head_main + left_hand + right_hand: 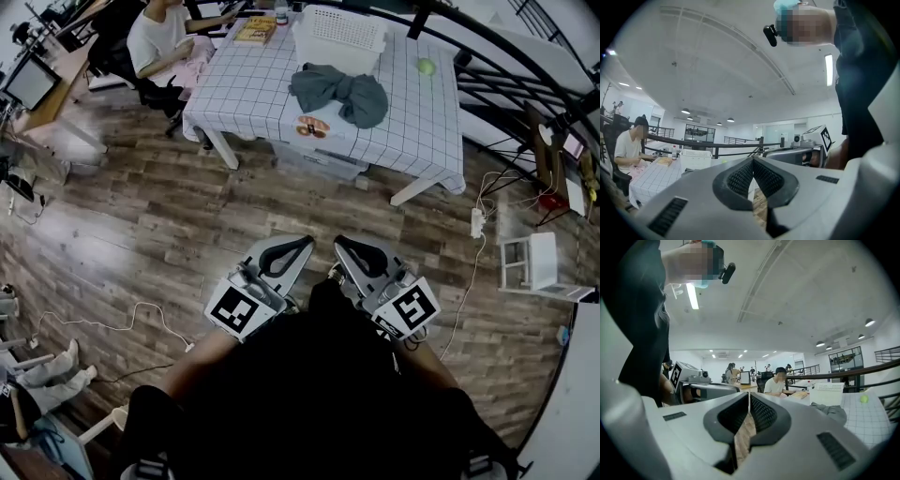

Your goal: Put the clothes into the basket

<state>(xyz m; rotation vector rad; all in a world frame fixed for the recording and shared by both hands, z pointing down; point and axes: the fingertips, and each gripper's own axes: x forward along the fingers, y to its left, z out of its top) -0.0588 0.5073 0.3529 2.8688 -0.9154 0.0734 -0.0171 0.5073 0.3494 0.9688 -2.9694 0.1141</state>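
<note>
A dark grey-green garment (pixel 342 93) lies crumpled on the checked tablecloth (pixel 253 89) of the table ahead. Behind it stands a white perforated basket (pixel 339 36), with nothing showing inside. My left gripper (pixel 302 245) and right gripper (pixel 339 246) are held close to my body over the wooden floor, well short of the table, pointing level. Both are shut with nothing between the jaws. In the right gripper view the garment (pixel 831 410) and the basket (pixel 826 393) show to the right of the shut right gripper (pixel 749 395). The left gripper view shows the shut left gripper (pixel 753 160) and the basket (pixel 696 158).
A green ball (pixel 427 67) lies on the table's right side, a book (pixel 255 30) at its far left, a small printed item (pixel 312 127) near the front edge. A seated person (pixel 161 37) works at the table's left. A black railing (pixel 511 66) runs behind; a power strip (pixel 477 222) and cables lie on the floor.
</note>
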